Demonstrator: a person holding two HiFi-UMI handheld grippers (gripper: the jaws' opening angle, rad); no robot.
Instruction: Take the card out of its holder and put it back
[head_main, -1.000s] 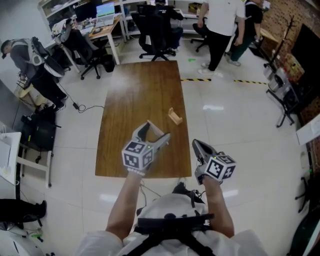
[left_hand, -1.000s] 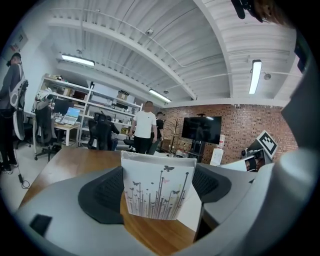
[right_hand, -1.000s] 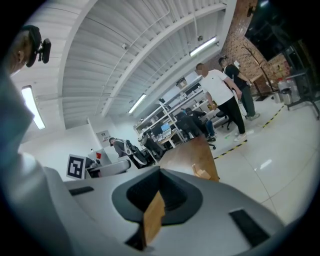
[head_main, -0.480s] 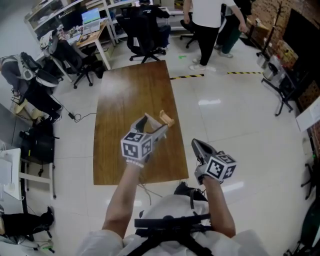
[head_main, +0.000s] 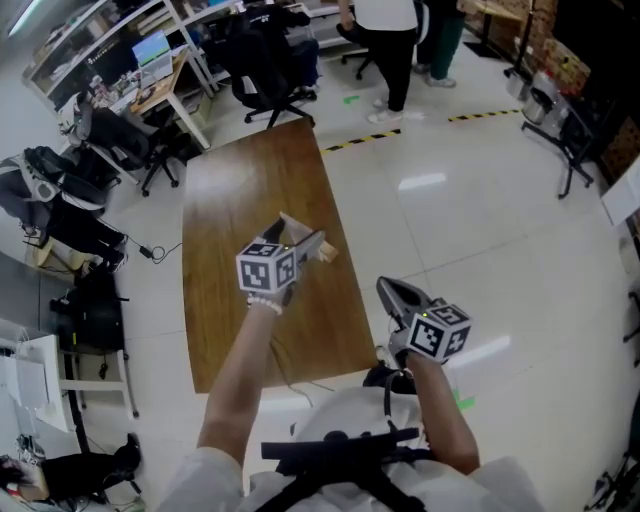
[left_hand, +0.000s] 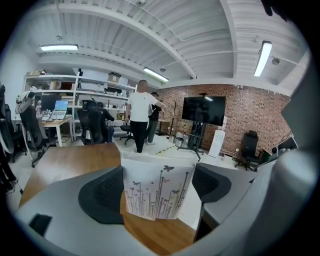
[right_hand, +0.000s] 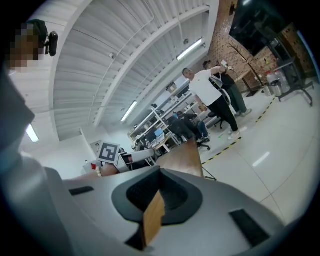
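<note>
The left arm (head_main: 238, 385) was stretched forward over the wooden table (head_main: 225, 195), forearm bare and nearly straight, with a bead bracelet (head_main: 262, 304) at the wrist. The left gripper (head_main: 303, 240) was carried level above the tabletop, marker cube toward the person and jaws pointing away and to the right.

In the left gripper view its jaws stood wide apart and clamped the card (left_hand: 157, 190) by its two side edges, one pad against each edge. The card was upright and white, printed with butterflies and thin vertical stems.

In the head view the small wooden holder (head_main: 326, 252) lay right at the tips of those jaws, over the table. Whether the card's lower edge sat in the holder could not be made out.

The right arm (head_main: 440, 425) was bent and kept close to the body. The right gripper (head_main: 392, 292) hung lower and nearer the person, off the table's right edge above the tiled floor (head_main: 500, 250), jaws aimed forward and slightly left. In the right gripper view its jaws were pressed together, pinching a thin brown slip (right_hand: 154, 217) seen edge-on. The two grippers were well apart.
</note>
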